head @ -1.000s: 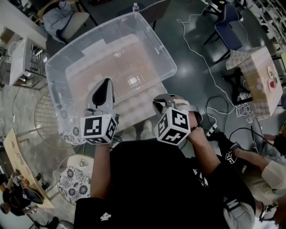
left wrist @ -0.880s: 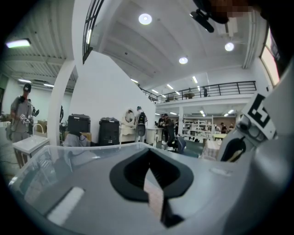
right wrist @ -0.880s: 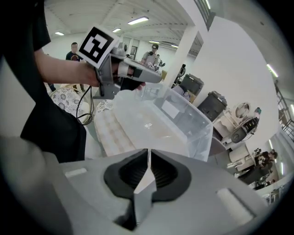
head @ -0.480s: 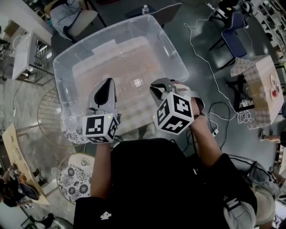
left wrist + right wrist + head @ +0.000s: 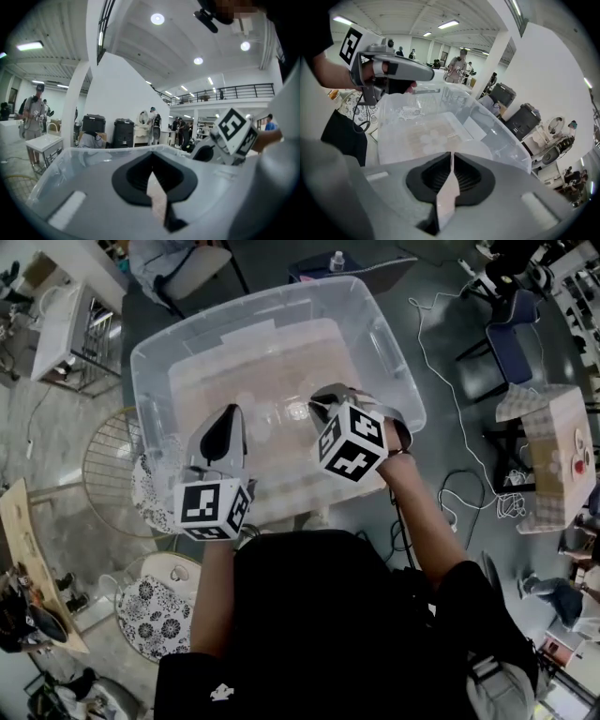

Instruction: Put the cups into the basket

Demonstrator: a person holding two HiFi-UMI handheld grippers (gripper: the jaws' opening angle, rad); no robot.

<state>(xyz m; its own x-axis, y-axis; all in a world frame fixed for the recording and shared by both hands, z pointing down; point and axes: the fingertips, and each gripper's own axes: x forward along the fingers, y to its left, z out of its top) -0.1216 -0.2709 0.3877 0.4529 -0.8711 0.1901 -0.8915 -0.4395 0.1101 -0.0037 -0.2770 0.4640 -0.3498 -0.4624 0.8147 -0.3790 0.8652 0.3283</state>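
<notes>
We see the clear plastic basket [image 5: 246, 315] filling the middle of the head view. What look like clear cups [image 5: 451, 96] stand inside at its left end, too glassy for us to count. Pale round shapes show through its floor, and we cannot tell what they are. Both claws hang above the open basket. The left claw [image 5: 229, 416] is clenched on nothing, and the right claw [image 5: 319, 401] is likewise clenched and empty. Our own torso cuts off the basket's near edge.
</notes>
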